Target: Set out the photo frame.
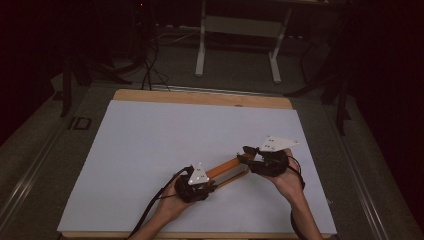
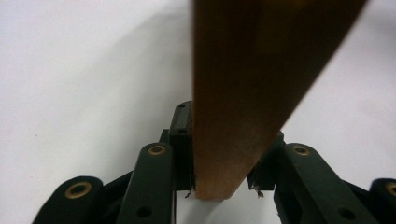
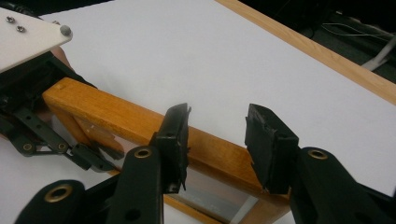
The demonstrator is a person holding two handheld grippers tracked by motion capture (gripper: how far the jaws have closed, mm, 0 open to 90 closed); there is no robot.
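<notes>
1. Here, the wooden frame [image 1: 227, 170] lies on the white sheet [image 1: 150, 145], near its front edge.
2. The left gripper [image 2: 224, 179] pinches one end of the frame.
3. The right gripper [image 3: 218, 140] stands spread over the frame's other end.

looks like a dim lab or test room: white-topped table [image 1: 150, 150], cables [image 1: 150, 70] on the carpeted floor, white desk frame [image 1: 240, 30] behind

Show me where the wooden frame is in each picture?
High view: the wooden frame lies low and middle, between the left gripper and right gripper.
Left gripper view: upper middle, between the black jaws.
Right gripper view: slanting across the lower left.
Shared landmark: the white table sheet.
</notes>
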